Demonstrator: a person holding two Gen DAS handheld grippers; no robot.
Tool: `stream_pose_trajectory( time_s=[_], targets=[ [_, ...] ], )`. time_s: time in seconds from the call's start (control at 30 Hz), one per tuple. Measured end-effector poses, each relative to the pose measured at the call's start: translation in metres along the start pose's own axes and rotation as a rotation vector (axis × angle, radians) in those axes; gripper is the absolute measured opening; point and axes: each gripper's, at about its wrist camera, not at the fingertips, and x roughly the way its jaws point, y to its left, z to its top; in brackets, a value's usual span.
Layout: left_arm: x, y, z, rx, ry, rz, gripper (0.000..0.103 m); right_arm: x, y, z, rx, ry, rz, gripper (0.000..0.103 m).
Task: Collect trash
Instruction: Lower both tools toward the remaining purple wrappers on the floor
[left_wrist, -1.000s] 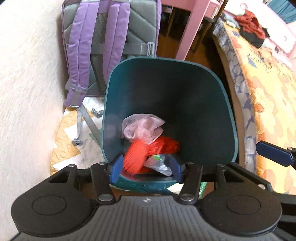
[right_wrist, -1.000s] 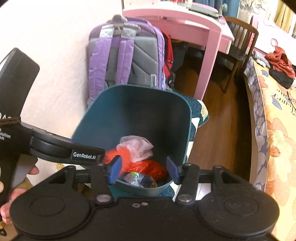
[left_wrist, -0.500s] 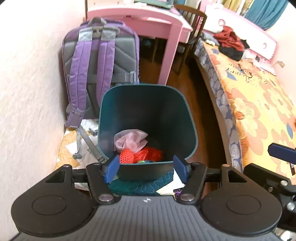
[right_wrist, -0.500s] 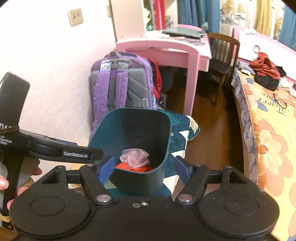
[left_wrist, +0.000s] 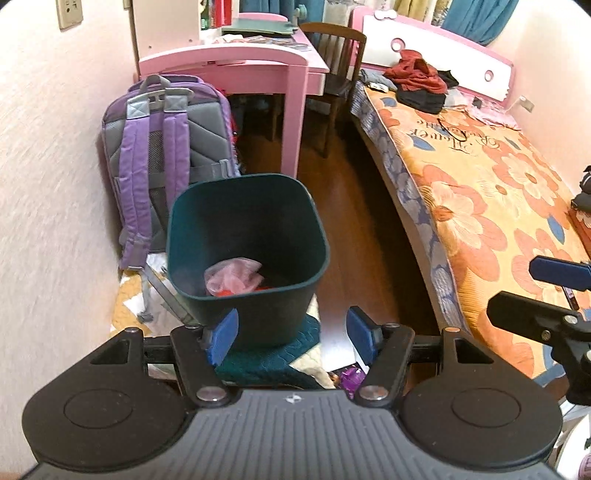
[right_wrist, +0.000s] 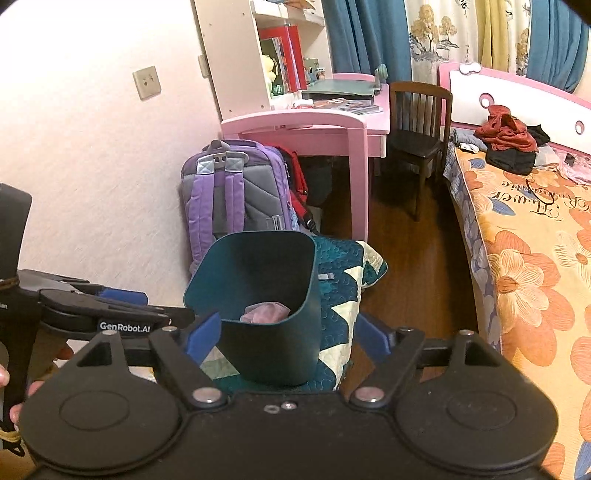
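Left to right: backpack (left_wrist: 166, 162) against the wall; bin (left_wrist: 246, 254) on a quilt (right_wrist: 343, 273), pink bag (left_wrist: 232, 278) and red scrap inside; bed (left_wrist: 491, 206) far right. Left gripper (left_wrist: 293, 334) jaws apart, empty. Right gripper (right_wrist: 286, 338) jaws opening, empty. Judged step: drop done, both above the bin. Next: find more litter, perhaps the purple wrapper (left_wrist: 351, 378) near the left gripper.

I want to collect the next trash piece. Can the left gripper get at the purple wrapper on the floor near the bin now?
Probably yes. The left gripper is open and empty, and the purple wrapper lies on the floor just below its right finger, beside the quilt under the bin. Nothing covers it; the gripper only needs to come down.
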Motion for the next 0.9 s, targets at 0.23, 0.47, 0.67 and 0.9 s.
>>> stream_pose_trajectory(
  time_s=[0.23,0.47,0.67,0.9],
  targets=[
    [0.000,-0.049,-0.019,-0.031,0.016,0.023,0.066,-0.020,-0.038,-0.017,-0.064,0.014,0.038,0.083],
    [0.014,-0.100,-0.043,-0.129,0.027,0.044,0.078,-0.026,-0.094,-0.041,-0.188,0.062,0.072,0.085],
    [0.045,-0.127,-0.065,-0.182,0.047,0.033,0.080,-0.009,-0.139,-0.069,-0.241,0.151,0.082,0.092],
    [0.127,-0.136,-0.091,-0.085,0.130,-0.004,0.084,0.035,-0.172,-0.115,-0.228,0.226,0.075,0.101]
  ],
)
